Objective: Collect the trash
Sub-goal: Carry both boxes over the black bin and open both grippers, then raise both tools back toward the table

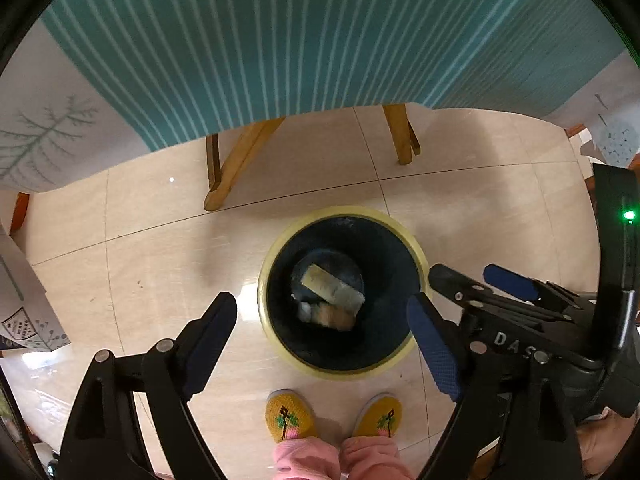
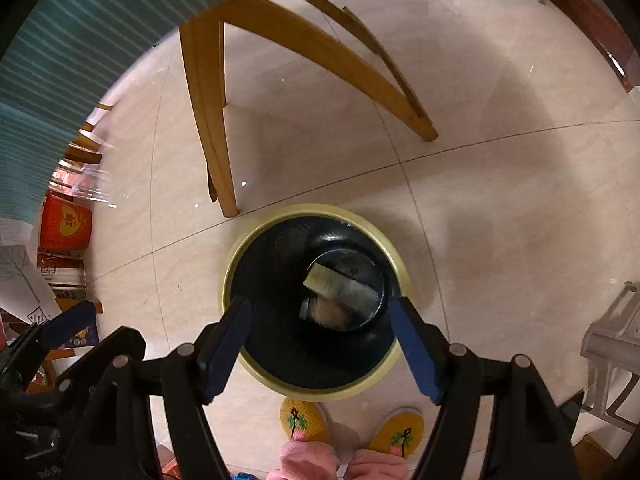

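Nearest to us, our left gripper (image 1: 322, 330) stands wide open over the floor with nothing between its blue pads, and our right gripper (image 2: 320, 340) is likewise spread apart and empty. Both point down at the trash bin (image 1: 276, 248), a dark pail with a pale yellow rim standing on the tiled floor (image 1: 160, 248) just past our yellow slippers (image 1: 290, 416). The trash (image 1: 332, 290) lies at the bin's bottom, below and between the fingers, touching none of them: a pale flat packet across a crumpled brownish scrap. On the right gripper's body, seen from the left wrist, we read "DAS". Beyond the bin stand wooden table legs (image 2: 208, 128) under a teal striped cloth (image 1: 280, 40).
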Available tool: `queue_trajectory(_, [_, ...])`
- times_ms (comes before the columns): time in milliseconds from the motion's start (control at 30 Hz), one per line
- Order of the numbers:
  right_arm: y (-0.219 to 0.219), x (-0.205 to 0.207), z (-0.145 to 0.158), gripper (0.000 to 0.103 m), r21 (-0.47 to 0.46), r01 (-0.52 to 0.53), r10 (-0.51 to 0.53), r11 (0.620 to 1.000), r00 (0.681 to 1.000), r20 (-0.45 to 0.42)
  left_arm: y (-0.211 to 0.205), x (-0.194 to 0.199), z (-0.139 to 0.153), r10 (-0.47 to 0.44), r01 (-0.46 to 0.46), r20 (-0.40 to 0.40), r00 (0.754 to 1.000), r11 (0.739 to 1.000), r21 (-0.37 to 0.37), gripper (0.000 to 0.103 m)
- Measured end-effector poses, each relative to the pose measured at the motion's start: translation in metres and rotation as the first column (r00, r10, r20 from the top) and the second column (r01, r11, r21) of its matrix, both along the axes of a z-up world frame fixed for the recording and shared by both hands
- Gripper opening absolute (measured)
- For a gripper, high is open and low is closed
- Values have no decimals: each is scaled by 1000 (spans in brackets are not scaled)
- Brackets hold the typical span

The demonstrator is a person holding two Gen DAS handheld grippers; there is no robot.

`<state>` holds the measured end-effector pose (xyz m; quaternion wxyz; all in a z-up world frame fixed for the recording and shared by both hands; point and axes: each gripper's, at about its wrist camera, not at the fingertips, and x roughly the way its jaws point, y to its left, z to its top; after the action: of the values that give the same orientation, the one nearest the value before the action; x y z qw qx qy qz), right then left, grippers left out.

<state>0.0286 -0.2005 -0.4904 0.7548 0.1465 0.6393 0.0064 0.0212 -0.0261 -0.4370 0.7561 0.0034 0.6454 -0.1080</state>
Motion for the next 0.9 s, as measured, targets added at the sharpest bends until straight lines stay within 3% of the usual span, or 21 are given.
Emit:
queue_trajectory(167, [-9,-15,31,73,12,35,-35,999,999,40,1,-8,21,-7,7,23,1000,1000,0,86])
queue_trajectory(367, [-16,-39,86,75,-27,41,-39,999,997,71,6,-25,74,-35,33,74,997,999,25,86])
queue_trajectory(533, [-14,-58,138,75,-3,23,-22,1000,996,88,12,-46,133,-50,46,108,993,998,38,86])
queue_trajectory(900, [-2,-92,292,75,-45,-88,96,995,971,218,31,-82,280,-3,-6,210,978,999,44,86])
